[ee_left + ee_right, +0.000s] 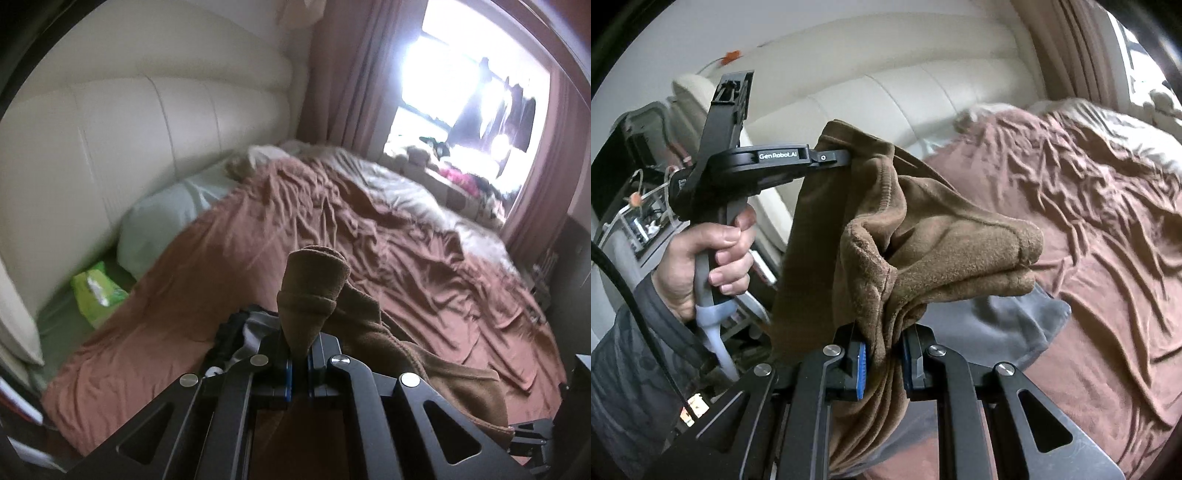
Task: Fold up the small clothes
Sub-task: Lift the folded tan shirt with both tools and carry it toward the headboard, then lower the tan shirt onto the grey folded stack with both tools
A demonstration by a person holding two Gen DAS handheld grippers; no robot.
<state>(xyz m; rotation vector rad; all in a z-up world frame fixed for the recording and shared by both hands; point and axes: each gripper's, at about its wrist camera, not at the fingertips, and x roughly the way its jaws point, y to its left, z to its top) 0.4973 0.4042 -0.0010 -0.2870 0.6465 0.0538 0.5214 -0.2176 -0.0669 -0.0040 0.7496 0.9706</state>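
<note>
A brown fleece garment (923,236) hangs in the air between both grippers above the bed. My left gripper (300,373) is shut on a bunched edge of the brown garment (310,295), which stands up past its blue pads. My right gripper (884,365) is shut on a thick fold of the same cloth. In the right wrist view the left gripper (846,157) comes in from the left, held by a hand (701,258), its tip buried in the far edge of the cloth.
A rumpled pinkish-brown sheet (295,229) covers the bed. A grey garment (1008,325) and dark clothes (236,332) lie below the grippers. A pale pillow (166,221), a green tissue pack (98,291), a cream padded headboard (147,129) and curtains (343,74) stand beyond.
</note>
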